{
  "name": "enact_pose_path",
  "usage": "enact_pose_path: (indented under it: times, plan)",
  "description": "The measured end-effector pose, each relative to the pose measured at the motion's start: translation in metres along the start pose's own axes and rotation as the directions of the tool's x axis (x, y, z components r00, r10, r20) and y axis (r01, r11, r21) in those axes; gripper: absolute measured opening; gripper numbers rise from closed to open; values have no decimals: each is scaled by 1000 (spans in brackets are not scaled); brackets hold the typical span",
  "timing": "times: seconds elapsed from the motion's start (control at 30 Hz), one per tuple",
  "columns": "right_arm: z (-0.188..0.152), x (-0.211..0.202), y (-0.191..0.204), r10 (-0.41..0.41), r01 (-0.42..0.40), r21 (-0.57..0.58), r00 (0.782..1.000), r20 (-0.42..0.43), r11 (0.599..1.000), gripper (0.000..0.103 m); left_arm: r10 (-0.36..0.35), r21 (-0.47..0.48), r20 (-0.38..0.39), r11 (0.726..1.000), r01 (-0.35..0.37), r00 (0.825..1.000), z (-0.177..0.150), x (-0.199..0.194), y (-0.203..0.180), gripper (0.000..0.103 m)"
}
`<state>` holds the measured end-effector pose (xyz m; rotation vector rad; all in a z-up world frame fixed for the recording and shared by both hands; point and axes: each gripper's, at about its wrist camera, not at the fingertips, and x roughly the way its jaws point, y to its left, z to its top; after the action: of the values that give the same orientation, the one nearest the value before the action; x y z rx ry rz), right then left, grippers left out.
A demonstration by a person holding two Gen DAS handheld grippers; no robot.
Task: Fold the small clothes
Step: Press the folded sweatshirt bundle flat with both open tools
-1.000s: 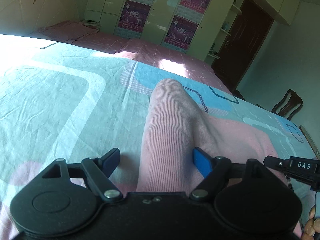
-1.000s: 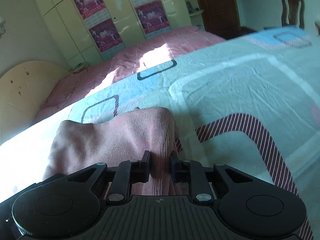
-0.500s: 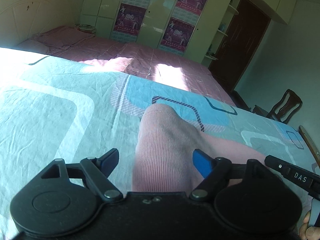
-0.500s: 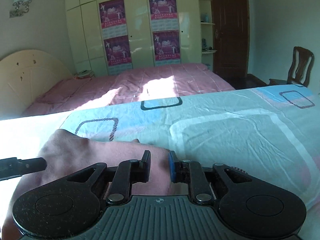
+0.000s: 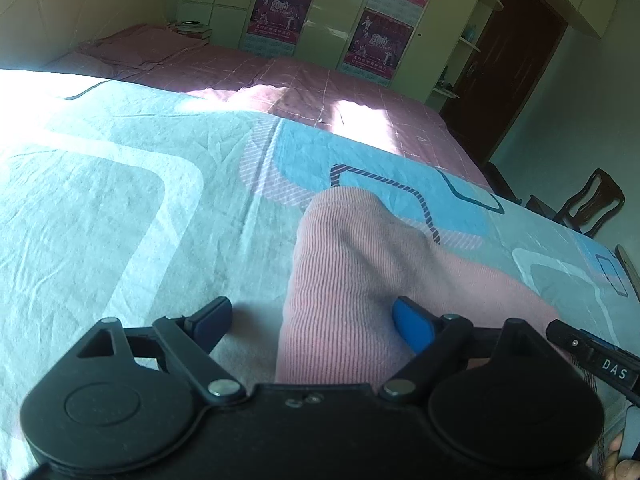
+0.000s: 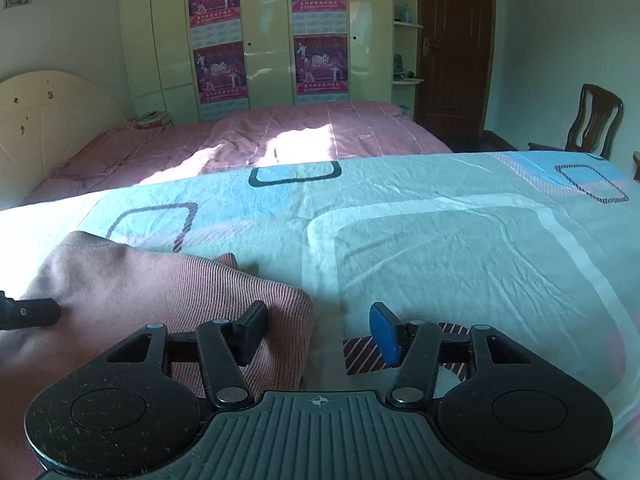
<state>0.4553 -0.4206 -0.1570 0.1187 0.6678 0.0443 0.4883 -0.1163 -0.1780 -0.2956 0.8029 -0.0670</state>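
Pink ribbed garment (image 5: 360,280) lying folded on the bed sheet (image 5: 120,200), blue with rounded squares. Left tongs (image 5: 312,316) spread wide and just opened a little further, straddling the garment's left edge: left pad over bare sheet, right pad over the cloth, neither pressing. Right tongs (image 6: 320,330) partly apart, jaws having just been opening, nothing gripped; left pad over the garment's (image 6: 160,292) right corner, right pad over the sheet (image 6: 440,240), the corner's edge between them. Beyond, a second bed (image 6: 280,136) in pink cover, wardrobe (image 6: 260,32) with posters, dark door (image 6: 452,40), wooden chair (image 6: 592,120).
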Motion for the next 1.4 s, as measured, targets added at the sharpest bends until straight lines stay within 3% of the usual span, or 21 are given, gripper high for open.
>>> enact_pose_path:
  times: [0.33,0.47,0.57,0.67,0.8,1.1,1.27,1.4]
  plan:
    - [-16,-70,21,131,-130,-59,991,9,990,55,-9,82,15,997,8,1000,-12,-47,-5,86]
    - [-33,-79,35,134,-136,-126,991,-19,983,41,-1,89,1,996,1,1000,-25,-58,-2,86]
    - [-43,-75,39,112,-116,-155,993,-38,981,40,5,92,-7,996,-4,1000,-37,-63,0,86]
    - [-53,-54,31,39,-55,-161,994,-99,985,41,27,106,-20,994,-24,999,-44,-58,-1,88]
    - [-55,-50,20,52,-62,-91,992,-113,994,41,41,114,-21,993,-39,999,-43,-59,-4,88]
    - [-51,-108,29,126,-132,-124,991,-52,983,41,26,154,-14,988,-23,1000,-51,-85,-9,85]
    - [-69,-123,31,147,-157,-136,986,-82,978,41,25,162,-35,987,-19,999,-68,-94,-9,85]
    - [-87,-121,24,115,-134,-142,984,-134,981,41,19,144,-45,989,-13,999,-83,-99,-4,85]
